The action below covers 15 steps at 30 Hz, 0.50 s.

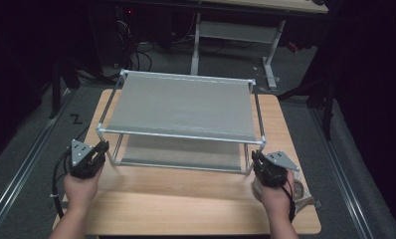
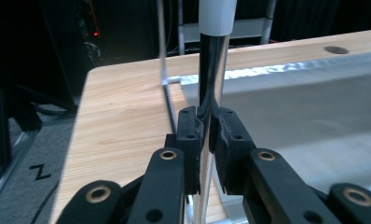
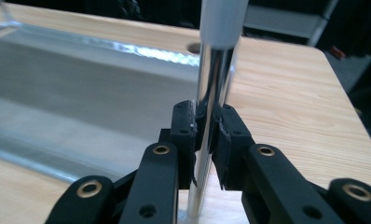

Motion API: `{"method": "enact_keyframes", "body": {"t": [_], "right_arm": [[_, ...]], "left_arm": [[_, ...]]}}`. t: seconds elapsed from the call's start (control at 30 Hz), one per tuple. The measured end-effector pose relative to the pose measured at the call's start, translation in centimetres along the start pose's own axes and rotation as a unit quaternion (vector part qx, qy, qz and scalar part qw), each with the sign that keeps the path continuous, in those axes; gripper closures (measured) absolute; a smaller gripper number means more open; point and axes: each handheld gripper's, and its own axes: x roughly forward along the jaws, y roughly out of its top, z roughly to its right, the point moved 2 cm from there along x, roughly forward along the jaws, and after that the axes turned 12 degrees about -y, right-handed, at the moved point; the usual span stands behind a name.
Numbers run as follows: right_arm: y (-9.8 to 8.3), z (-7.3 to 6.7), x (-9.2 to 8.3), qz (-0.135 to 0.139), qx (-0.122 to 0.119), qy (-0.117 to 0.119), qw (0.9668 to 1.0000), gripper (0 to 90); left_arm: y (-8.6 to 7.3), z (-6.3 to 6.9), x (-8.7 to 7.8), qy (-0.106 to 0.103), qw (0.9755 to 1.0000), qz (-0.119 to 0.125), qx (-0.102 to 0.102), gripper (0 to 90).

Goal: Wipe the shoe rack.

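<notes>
Gripping a two-tier metal rack (image 1: 178, 107) by its near legs, one gripper per front corner. Rack stands mid-table on the wooden table (image 1: 186, 204), grey fabric shelves top and bottom.

High view: left gripper (image 1: 102, 148) at the front-left leg, right gripper (image 1: 255, 158) at the front-right leg; the pinch itself is too small to read here. A roll of tape (image 1: 299, 189) lies by the right hand.

Left gripper view: jaws clamped on the chrome left front leg (image 2: 211, 70), white cap above.

Right gripper view: jaws clamped on the right front leg (image 3: 214, 74), lower shelf (image 3: 81, 107) to one side.
</notes>
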Motion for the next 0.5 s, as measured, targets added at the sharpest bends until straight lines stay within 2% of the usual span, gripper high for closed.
{"method": "enact_keyframes", "body": {"t": [0.13, 0.23, 0.3, 0.4, 0.5], "right_arm": [[0.1, 1.5, 2.0, -0.028, 0.012, -0.018, 0.9994, 78.2], [0.1, 1.9, 2.1, -0.030, 0.016, -0.019, 0.9992, 78.3], [-0.1, 2.0, 1.7, -0.027, 0.018, -0.021, 0.9992, 78.1], [-0.3, 1.8, 1.3, -0.022, 0.021, -0.014, 0.9994, 77.1], [-0.6, 1.3, 0.7, -0.009, 0.016, -0.015, 0.9997, 70.5]], "left_arm": [[-0.3, 1.6, -0.2, -0.015, 0.9999, 0.007, 0.004, 80.6], [-0.4, 2.2, -0.7, -0.019, 0.9998, 0.009, 0.007, 80.6], [-0.6, 2.2, -0.7, -0.016, 0.9998, 0.009, 0.012, 80.5], [-0.5, 1.7, -0.6, -0.012, 0.9999, 0.009, 0.005, 80.3], [-0.2, 1.4, -0.3, -0.013, 0.9999, 0.005, 0.002, 80.1]]}}
